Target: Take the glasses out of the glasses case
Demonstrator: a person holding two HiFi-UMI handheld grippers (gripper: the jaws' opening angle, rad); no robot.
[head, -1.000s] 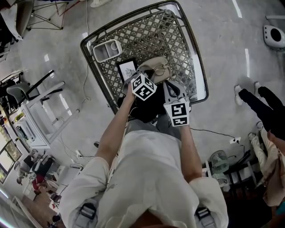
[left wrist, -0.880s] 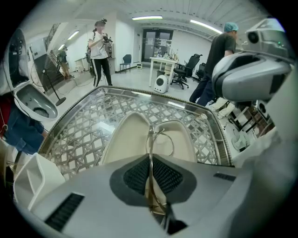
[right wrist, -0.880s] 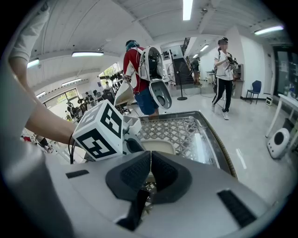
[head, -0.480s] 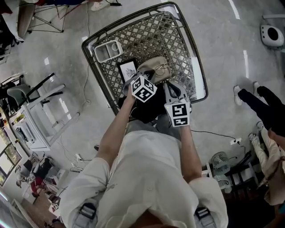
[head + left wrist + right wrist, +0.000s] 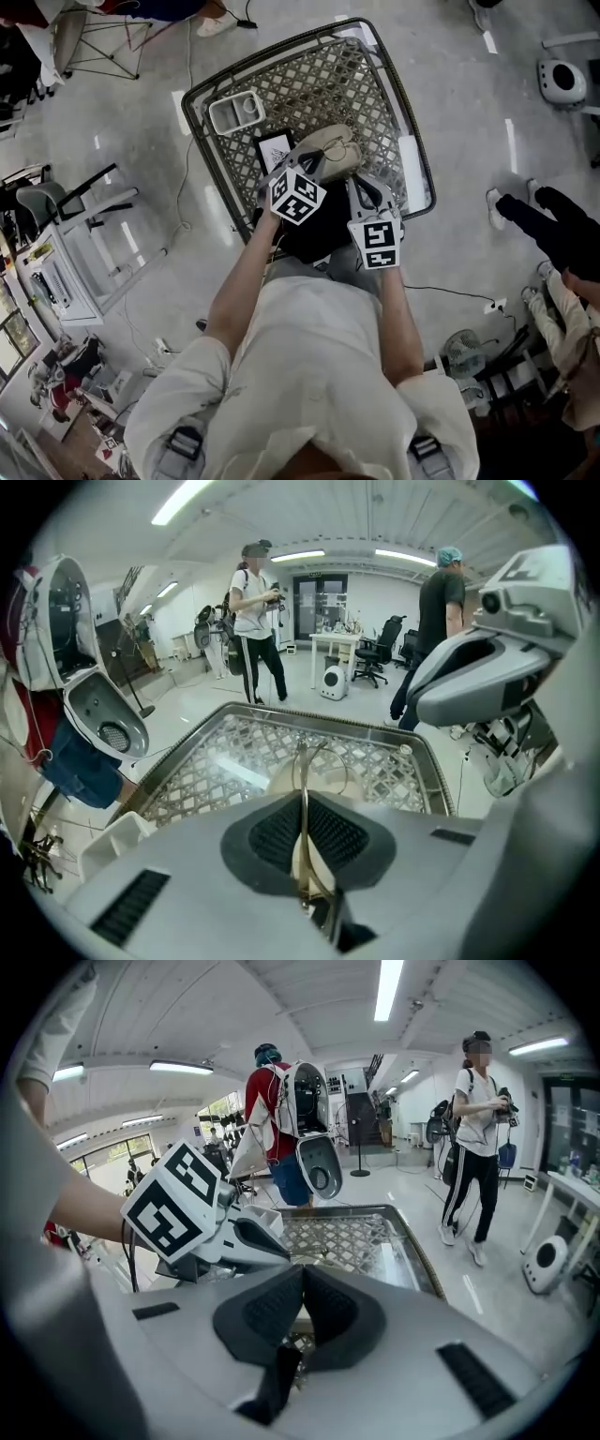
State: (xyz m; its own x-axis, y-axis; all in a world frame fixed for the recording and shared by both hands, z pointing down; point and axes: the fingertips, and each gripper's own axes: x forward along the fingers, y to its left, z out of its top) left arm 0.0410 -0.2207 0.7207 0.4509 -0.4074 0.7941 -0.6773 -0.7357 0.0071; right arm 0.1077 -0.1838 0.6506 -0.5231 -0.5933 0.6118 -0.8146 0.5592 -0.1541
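Glasses [image 5: 302, 761] are pinched by their thin wire frame in your left gripper [image 5: 302, 806], jaws clamped tight on it. They sit right over the beige case [image 5: 339, 142] on the lattice table [image 5: 412, 131], can't tell if they're touching it. Your right gripper [image 5: 300, 1279] is just beside the left, jaws pressed together on nothing.
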